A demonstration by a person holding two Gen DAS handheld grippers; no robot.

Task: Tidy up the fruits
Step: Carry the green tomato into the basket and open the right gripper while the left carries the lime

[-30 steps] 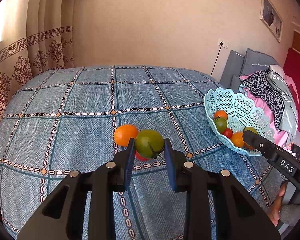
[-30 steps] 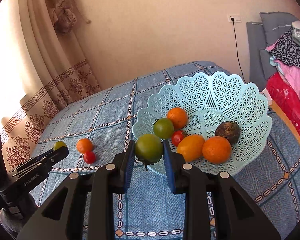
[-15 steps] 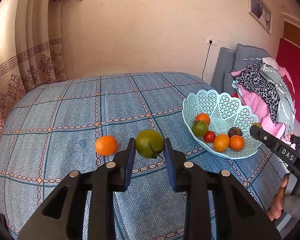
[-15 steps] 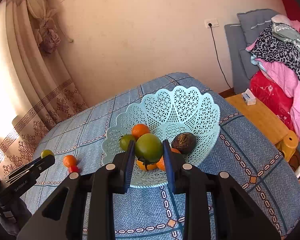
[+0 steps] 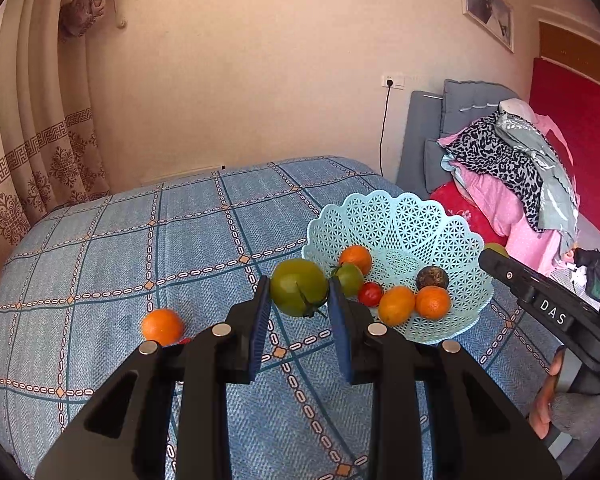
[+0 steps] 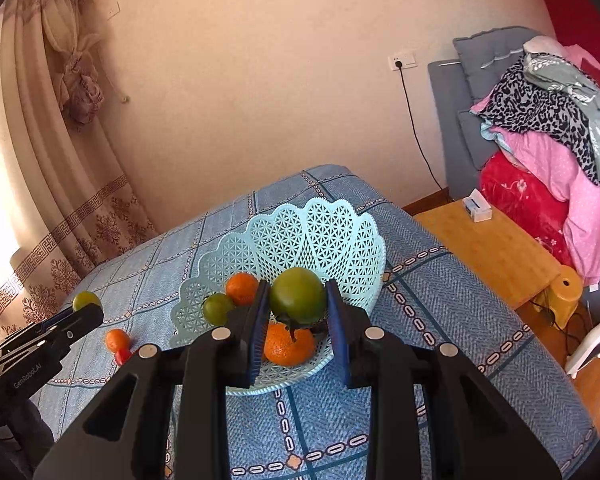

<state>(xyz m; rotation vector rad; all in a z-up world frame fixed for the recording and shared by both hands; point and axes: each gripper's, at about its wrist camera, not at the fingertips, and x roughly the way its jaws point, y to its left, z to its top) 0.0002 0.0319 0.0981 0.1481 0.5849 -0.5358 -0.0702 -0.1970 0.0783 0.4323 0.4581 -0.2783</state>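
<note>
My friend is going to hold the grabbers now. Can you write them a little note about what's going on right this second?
Left gripper: shut on a green tomato, held above the bedspread beside the basket.
Right gripper: shut on another green tomato, held over the basket.
Done: the basket holds three orange fruits, a small green tomato, a red tomato and a dark fruit.
Left: drop both held tomatoes in, then fetch the orange and the small red tomato next to it on the bedspread.

Basket (image 5: 404,220) is set on bed (image 5: 100,248), right side; loose orange (image 5: 162,325) is left of it, well apart.
</note>
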